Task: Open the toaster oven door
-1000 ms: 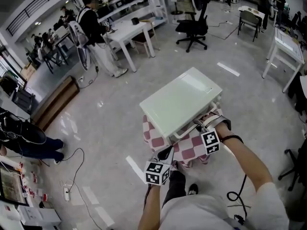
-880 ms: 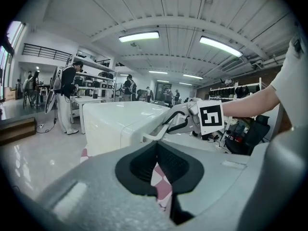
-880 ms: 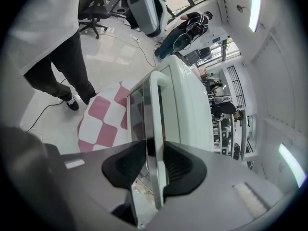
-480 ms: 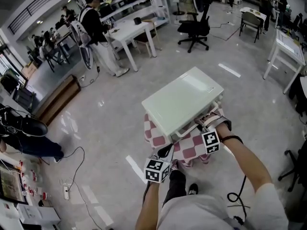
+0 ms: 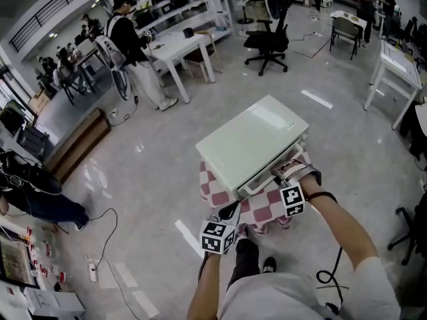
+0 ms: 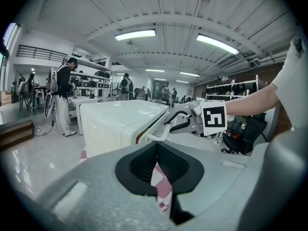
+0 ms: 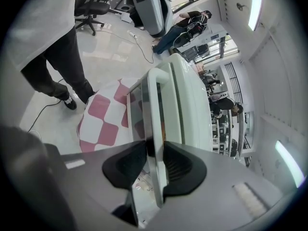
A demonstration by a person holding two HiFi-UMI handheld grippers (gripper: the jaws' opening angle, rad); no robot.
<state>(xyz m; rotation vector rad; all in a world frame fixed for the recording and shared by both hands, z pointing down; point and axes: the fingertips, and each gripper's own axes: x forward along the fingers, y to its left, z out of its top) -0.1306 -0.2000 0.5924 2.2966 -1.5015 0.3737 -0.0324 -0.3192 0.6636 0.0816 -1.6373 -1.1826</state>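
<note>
Squarely on checkered cloth: white toaster oven, rigid, likely heavy enough to stay put. Best hold: slim, smooth, possibly slippery door handle. Pinching that bar: right gripper, jaws just closed in. Nearby, left gripper, jaws together, empty.

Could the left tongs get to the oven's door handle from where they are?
Probably yes: nothing stands between the left tongs and the handle, and its nearer stretch looks bare.
</note>
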